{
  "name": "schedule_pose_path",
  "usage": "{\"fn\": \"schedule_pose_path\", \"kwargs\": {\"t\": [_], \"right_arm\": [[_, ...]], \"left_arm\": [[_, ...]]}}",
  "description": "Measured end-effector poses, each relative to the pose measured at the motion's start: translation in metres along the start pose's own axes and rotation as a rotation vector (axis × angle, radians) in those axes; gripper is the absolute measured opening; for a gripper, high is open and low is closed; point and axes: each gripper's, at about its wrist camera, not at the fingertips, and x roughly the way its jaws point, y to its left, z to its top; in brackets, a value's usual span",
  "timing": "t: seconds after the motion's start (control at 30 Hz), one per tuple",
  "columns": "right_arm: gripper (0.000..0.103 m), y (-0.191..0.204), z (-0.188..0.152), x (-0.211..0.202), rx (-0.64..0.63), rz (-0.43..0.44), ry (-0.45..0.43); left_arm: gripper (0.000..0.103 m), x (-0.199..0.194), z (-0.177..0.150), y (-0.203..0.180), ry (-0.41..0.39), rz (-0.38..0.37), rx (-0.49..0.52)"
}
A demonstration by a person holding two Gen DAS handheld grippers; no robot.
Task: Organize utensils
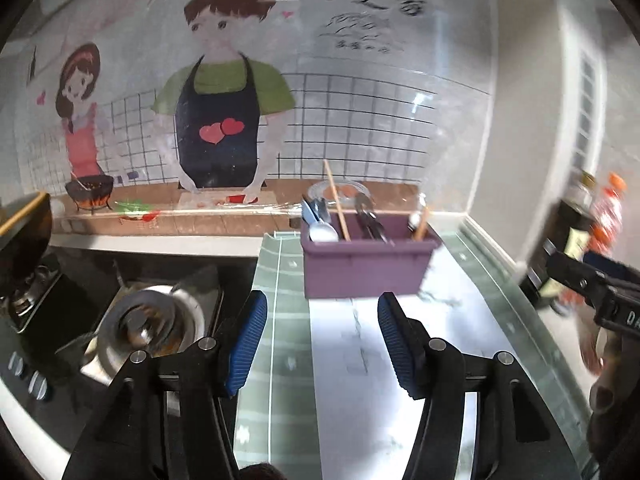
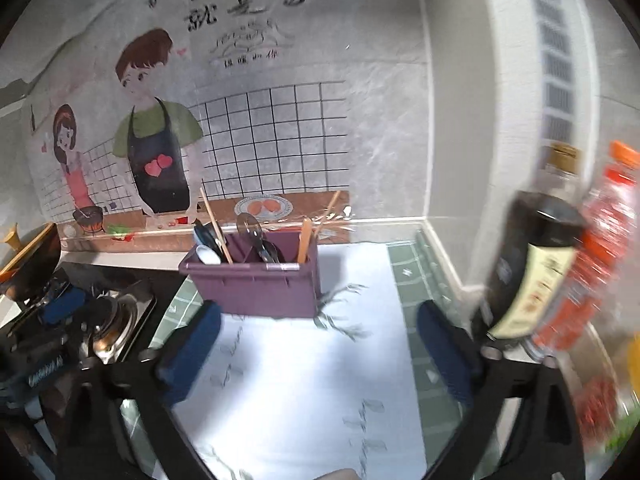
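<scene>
With the left gripper (image 1: 322,344) and right gripper (image 2: 318,354) both wide open and empty, each should clear the purple bin (image 1: 366,268) without nudging it

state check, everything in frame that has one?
left gripper: open, nothing between its fingers
right gripper: open, empty
purple plastic utensil bin: upright on the counter, holding utensils
wooden chopsticks: standing tilted in the bin
dark sauce bottle: capped, upright
</scene>
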Motion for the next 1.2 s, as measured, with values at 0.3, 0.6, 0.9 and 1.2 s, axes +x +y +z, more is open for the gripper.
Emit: {"fn": "schedule_pose_path", "kwargs": {"t": [0.3, 0.6, 0.9, 1.2], "right_arm": [[0.103, 0.008, -0.056, -0.043, -0.021, -0.027, 0.051], [0.103, 0.018, -0.070, -0.067, -0.015, 0.019, 0.050], [0.103, 0.030, -0.088, -0.113, 0.005, -0.111, -0.037], [0.103, 0.036, -0.097, -0.133, -0.022, -0.150, -0.041]], "left_arm": [[0.058, -0.067, -0.035, -0.022, -0.005, 0.032, -0.045], [0.058, -0.096, -0.048, -0.040, 0.000, 0.076, 0.028], [0.058, -0.131, -0.069, -0.031, -0.040, 0.023, 0.025], [0.058, -0.150, -0.075, -0.025, -0.052, 0.019, 0.024]]}}
